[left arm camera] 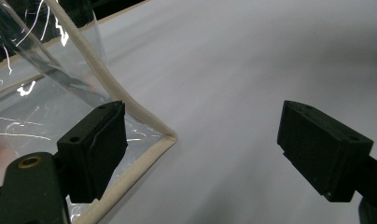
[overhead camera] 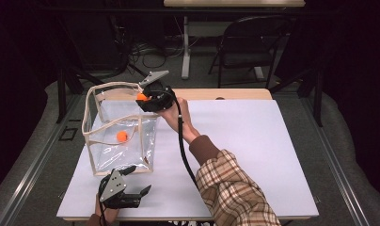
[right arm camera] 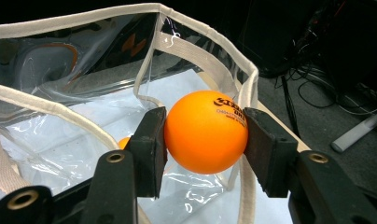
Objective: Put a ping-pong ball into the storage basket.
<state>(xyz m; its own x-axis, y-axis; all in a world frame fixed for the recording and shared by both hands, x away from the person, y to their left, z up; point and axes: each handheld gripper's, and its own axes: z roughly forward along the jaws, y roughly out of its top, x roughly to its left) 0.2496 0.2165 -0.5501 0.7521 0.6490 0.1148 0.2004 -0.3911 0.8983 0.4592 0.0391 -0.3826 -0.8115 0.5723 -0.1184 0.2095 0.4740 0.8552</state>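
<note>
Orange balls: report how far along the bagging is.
Done: one orange ball lies inside the clear bag. In hand: the right gripper grips a second ball over the bag's opening. Left: releasing it inside. The left gripper waits open by the bag's corner.

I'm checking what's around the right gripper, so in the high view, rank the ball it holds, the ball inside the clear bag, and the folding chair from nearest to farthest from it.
From the right gripper:
1. Held ball, between its jaws, over the clear bag's far rim.
2. Ball in the bag, lower left, on the bag's floor.
3. Folding chair, beyond the table, upper right.
</note>
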